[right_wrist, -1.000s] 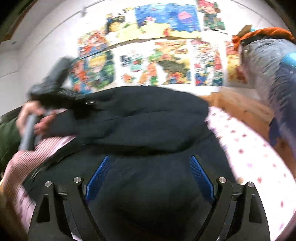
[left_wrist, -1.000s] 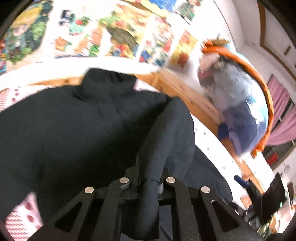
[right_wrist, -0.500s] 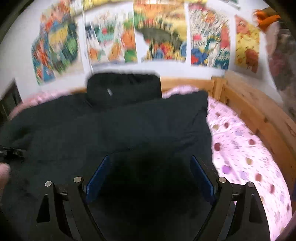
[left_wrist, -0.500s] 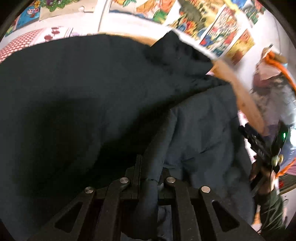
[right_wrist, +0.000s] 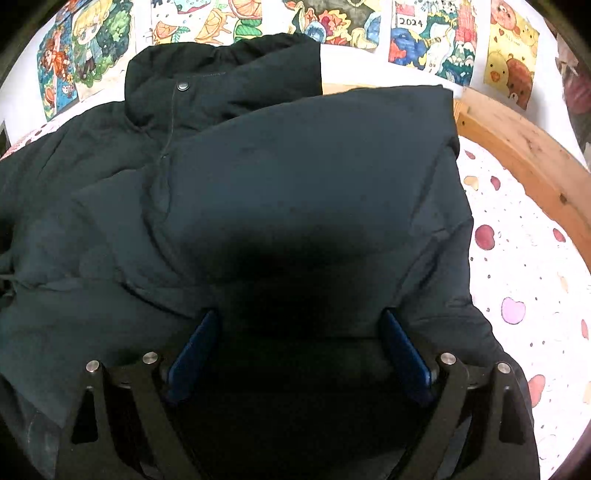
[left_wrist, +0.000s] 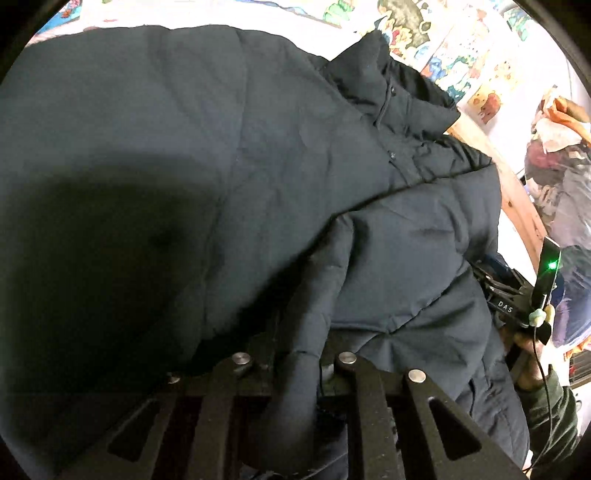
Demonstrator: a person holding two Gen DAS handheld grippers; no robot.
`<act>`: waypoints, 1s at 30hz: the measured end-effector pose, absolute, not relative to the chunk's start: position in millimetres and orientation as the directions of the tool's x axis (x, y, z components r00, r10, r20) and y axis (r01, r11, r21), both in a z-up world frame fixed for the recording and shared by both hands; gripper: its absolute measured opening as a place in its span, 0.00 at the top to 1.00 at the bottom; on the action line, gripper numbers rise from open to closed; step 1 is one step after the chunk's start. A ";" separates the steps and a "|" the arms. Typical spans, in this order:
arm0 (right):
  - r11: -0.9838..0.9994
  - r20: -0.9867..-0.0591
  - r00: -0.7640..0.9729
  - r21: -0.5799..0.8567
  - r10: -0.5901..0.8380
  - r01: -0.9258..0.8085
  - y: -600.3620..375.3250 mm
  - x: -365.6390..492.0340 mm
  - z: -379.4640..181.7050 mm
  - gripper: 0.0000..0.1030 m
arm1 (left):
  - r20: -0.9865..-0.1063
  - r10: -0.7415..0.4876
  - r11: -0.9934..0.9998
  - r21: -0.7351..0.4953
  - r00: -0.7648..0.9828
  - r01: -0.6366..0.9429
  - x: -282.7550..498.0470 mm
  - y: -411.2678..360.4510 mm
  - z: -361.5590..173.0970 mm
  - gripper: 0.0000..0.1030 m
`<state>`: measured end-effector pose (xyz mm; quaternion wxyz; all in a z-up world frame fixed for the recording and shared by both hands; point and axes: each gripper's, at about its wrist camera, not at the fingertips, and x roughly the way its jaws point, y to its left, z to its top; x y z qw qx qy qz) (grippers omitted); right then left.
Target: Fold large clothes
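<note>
Dark navy padded jacket (right_wrist: 295, 192) fabric is pinched as a thick fold between the left gripper's (left_wrist: 291, 365) closed fingers. Blue-padded right gripper (right_wrist: 299, 347) hovers spread wide above it. Farther off, the jacket's collar nears the spotted pink bedsheet's (right_wrist: 517, 258) far edge, below colourful wall posters (right_wrist: 424, 33).

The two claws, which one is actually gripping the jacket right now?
The left claw: it is shut on a fold of the dark jacket. The right claw is wide open over the jacket, pinching nothing.
</note>
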<state>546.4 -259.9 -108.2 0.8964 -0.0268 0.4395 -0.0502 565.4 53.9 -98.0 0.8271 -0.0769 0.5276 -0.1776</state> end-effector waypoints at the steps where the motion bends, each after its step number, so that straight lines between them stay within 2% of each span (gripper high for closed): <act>1: 0.992 -0.789 0.601 -0.101 -0.127 0.077 -259.3 539.8 -102.4 0.15 | -0.846 -0.363 0.930 -0.307 0.389 0.201 561.8 55.7 -93.0 0.79; 5: 0.994 -0.779 0.618 -0.102 -0.109 0.047 -230.3 521.9 -67.0 0.15 | -0.821 -0.349 0.937 -0.298 0.452 0.183 538.1 66.7 -60.0 0.65; 6: 0.994 -0.770 0.632 -0.103 -0.092 0.020 -215.6 515.8 -57.4 0.15 | -0.807 -0.356 0.934 -0.310 0.470 0.176 530.5 72.5 -51.5 0.51; 7: 0.994 -0.764 0.641 -0.105 -0.078 -0.004 -204.4 511.8 -50.7 0.15 | -0.793 -0.366 0.930 -0.328 0.488 0.165 524.1 78.7 -44.0 0.31; 9: 0.993 -0.750 0.660 -0.102 -0.033 -0.066 -175.8 503.0 -36.8 0.15 | -0.749 -0.391 0.914 -0.386 0.535 0.128 507.1 97.2 -27.2 0.18; 11: 0.990 -0.744 0.669 -0.092 0.005 -0.109 -154.4 498.5 -27.4 0.15 | -0.715 -0.407 0.894 -0.439 0.568 0.088 485.9 122.8 -8.3 0.17; 16: 0.984 -0.762 0.632 0.031 0.138 -0.177 -114.5 490.3 -21.4 0.15 | -0.721 -0.328 0.910 -0.414 0.610 -0.001 437.2 168.5 16.7 0.14; 19: 0.976 -0.766 0.617 0.057 0.177 -0.210 -84.7 485.8 -28.2 0.15 | -0.718 -0.309 0.896 -0.440 0.624 -0.063 406.6 200.4 20.6 0.10; 25: 0.972 -0.765 0.618 0.046 0.181 -0.228 -39.9 474.7 -40.3 0.15 | -0.681 -0.284 0.804 -0.553 0.675 -0.220 359.1 267.6 7.8 0.07; 30: 0.985 -0.707 0.697 0.002 0.123 -0.171 -30.9 473.5 -41.2 0.15 | -0.642 -0.203 0.682 -0.635 0.739 -0.364 340.3 325.0 -15.4 0.08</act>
